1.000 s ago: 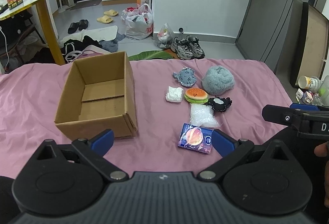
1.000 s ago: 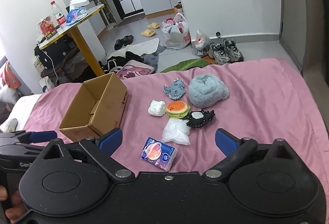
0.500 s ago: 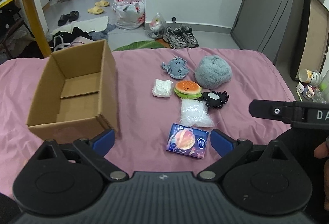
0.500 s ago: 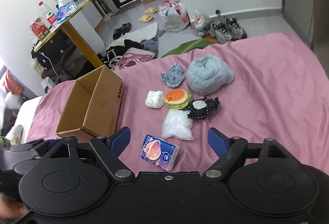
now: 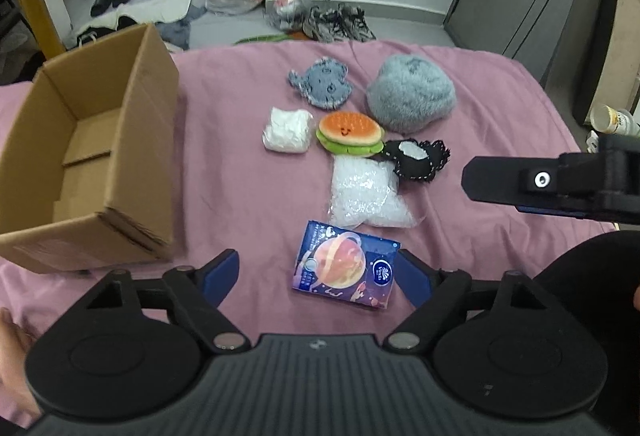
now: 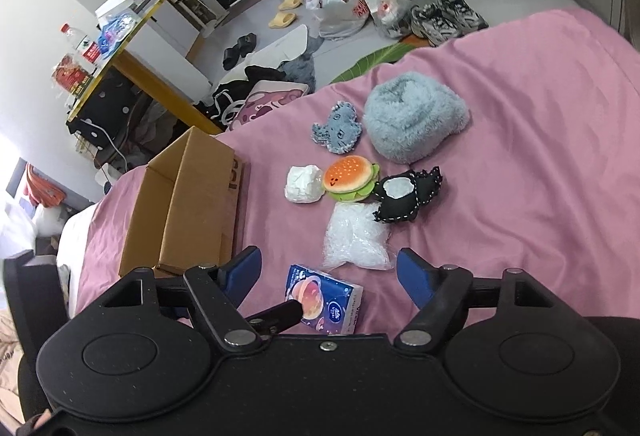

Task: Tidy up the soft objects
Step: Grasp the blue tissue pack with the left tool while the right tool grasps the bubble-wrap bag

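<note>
A cardboard box (image 5: 92, 160) sits open-topped at nine o'clock on the pink bedsheet (image 5: 500, 108); only its bare corrugated floor and inner flaps show, nothing inside. The soft items lie well apart from it in a cluster toward the centre and one o'clock. A white crumpled wad in clear wrap (image 5: 287, 130) lies leftmost, just beside a round burger-shaped plush toy (image 5: 350, 132) with an orange dimpled top and green rim. At twelve o'clock is a flat, fuzzy blue-grey fish-shaped pad (image 5: 322, 82), and at one o'clock a large shaggy grey-blue bundle (image 5: 412, 92), domed. A black felt piece with white stitching (image 5: 418, 160) touches the burger's right edge. Below these, a clear plastic bag of crinkled white filling (image 5: 366, 198) lies flat, and nearest the camera a glossy rectangular tissue pack (image 5: 346, 264), blue with a planet print. The left gripper (image 5: 318, 274) has just been closing; its jaws stand wide either side of the tissue pack, pads not pressing it. The right gripper (image 6: 330, 276) has likewise been closing, jaws apart, nothing gripped, above the pack and the bag's near edge.
</note>
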A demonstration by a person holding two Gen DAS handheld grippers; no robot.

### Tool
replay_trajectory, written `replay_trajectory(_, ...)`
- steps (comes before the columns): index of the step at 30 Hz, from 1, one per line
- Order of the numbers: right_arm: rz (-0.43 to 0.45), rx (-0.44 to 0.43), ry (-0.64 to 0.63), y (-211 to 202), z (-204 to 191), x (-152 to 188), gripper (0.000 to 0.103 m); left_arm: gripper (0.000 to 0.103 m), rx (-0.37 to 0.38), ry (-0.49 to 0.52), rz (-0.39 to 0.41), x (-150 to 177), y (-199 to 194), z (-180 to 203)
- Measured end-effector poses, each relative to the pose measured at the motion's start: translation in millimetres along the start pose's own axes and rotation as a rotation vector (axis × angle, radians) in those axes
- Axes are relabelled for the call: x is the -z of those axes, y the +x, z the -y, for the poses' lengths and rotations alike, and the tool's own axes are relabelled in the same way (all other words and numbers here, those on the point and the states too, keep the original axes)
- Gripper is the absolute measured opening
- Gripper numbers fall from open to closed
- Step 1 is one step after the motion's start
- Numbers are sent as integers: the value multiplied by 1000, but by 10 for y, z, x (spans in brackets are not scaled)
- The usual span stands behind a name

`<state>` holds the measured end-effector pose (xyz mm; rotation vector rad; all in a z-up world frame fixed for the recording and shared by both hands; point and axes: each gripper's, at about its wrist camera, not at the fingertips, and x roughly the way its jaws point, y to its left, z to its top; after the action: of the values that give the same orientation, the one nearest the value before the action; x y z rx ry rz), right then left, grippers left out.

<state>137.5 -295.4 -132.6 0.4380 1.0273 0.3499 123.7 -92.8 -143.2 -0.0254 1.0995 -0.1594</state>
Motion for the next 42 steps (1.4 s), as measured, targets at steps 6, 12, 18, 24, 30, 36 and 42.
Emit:
replay_trajectory(6, -26, 0, 28, 94, 76, -37, 74, 82, 19, 5, -61, -22, 214, 47)
replay_trajectory(12, -61, 18, 28, 197, 94, -56, 73, 82, 44, 23, -108, -29, 406, 148)
replay_trajectory(18, -117, 14, 62, 343, 139, -72, 61, 82, 59, 21, -156, -26, 598, 170)
replay_trajectory(24, -144, 29, 108, 580, 116, -63, 40, 82, 55, -3, -152, -1, 695, 119)
replay_trajectory(30, -130, 64, 179, 776, 160, -102, 36, 73, 57, -38, -122, 2, 649, 19)
replay_trajectory(36, -139, 58, 214, 919, 167, -129, 37, 73, 30, -91, -86, -25, 545, -139)
replay_trajectory(42, -139, 85, 219, 1007, 148, -142, 39, 73, 5, -142, -52, -72, 469, -287)
